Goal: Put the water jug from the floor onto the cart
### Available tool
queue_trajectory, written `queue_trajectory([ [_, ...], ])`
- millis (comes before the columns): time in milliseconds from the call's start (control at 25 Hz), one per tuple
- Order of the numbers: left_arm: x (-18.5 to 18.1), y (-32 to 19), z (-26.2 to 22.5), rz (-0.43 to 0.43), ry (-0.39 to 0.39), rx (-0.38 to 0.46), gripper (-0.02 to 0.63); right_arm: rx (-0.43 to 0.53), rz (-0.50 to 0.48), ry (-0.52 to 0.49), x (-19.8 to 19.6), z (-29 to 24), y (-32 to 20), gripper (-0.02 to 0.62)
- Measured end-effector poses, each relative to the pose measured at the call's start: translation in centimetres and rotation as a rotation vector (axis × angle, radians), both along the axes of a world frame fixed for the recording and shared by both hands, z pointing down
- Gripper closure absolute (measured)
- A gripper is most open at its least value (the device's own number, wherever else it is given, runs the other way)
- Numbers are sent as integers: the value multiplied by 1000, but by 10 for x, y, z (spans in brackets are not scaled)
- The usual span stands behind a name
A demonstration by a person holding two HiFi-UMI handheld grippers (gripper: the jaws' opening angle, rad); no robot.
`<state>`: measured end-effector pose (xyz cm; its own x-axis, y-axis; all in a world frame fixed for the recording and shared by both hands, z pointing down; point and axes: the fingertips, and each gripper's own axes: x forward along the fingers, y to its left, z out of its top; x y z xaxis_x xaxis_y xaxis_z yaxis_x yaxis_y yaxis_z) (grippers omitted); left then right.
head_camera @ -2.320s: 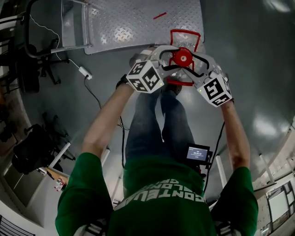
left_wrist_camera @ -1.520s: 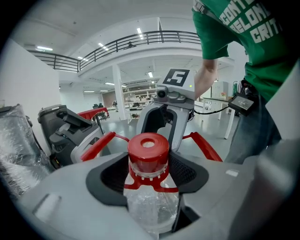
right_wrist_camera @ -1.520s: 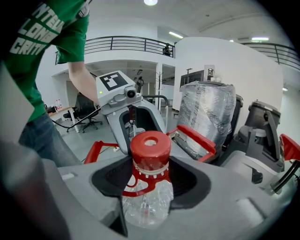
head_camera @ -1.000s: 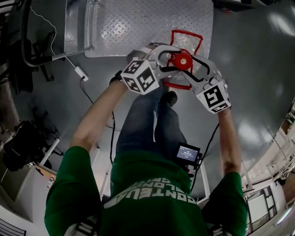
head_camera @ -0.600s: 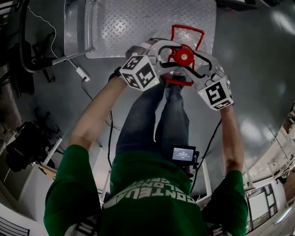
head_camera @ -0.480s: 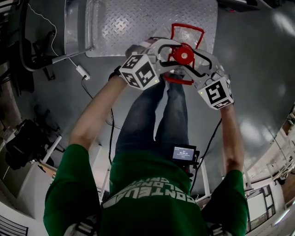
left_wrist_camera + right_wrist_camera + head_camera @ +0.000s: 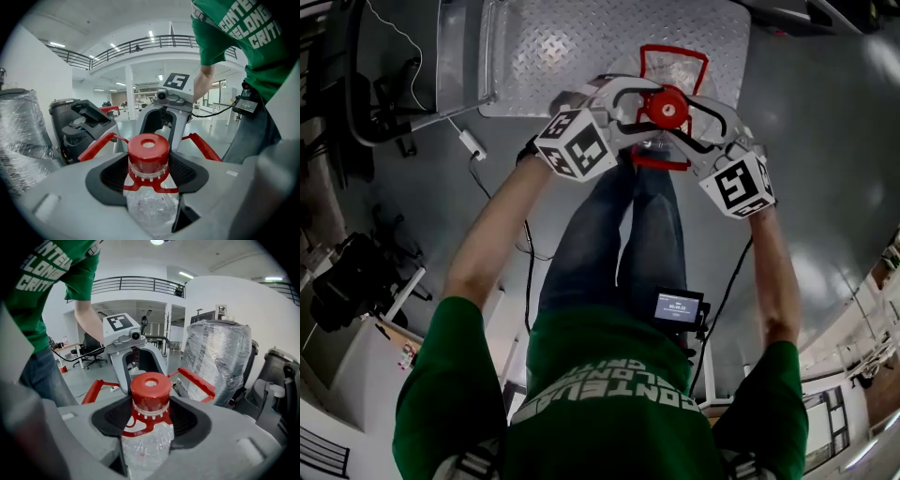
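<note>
Nearest the head camera, a green shirt [image 7: 609, 394] and two outstretched forearms are seen. Beyond them, the left gripper [image 7: 149, 183] and the right gripper [image 7: 146, 427] are closed from opposite sides on the neck of the water jug [image 7: 667, 108], just under its red cap [image 7: 148, 149] — each pair of jaws is clamped narrow around the clear plastic. Farther off, the jug is seen over the near edge of the cart [image 7: 572, 47] — grey floor [image 7: 825, 187] lies around it.
</note>
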<state>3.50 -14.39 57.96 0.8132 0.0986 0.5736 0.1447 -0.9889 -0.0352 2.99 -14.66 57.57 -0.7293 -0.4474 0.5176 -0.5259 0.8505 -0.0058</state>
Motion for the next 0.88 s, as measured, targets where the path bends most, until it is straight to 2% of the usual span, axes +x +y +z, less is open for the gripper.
queue_trajectory([
  [400,2,-22,6,-6,-33,30,328,1,-29,28,2,6,-22,360],
  [880,6,-43,46,-21,-91,-11,327,-62,-42,79,9,51,-41,360],
])
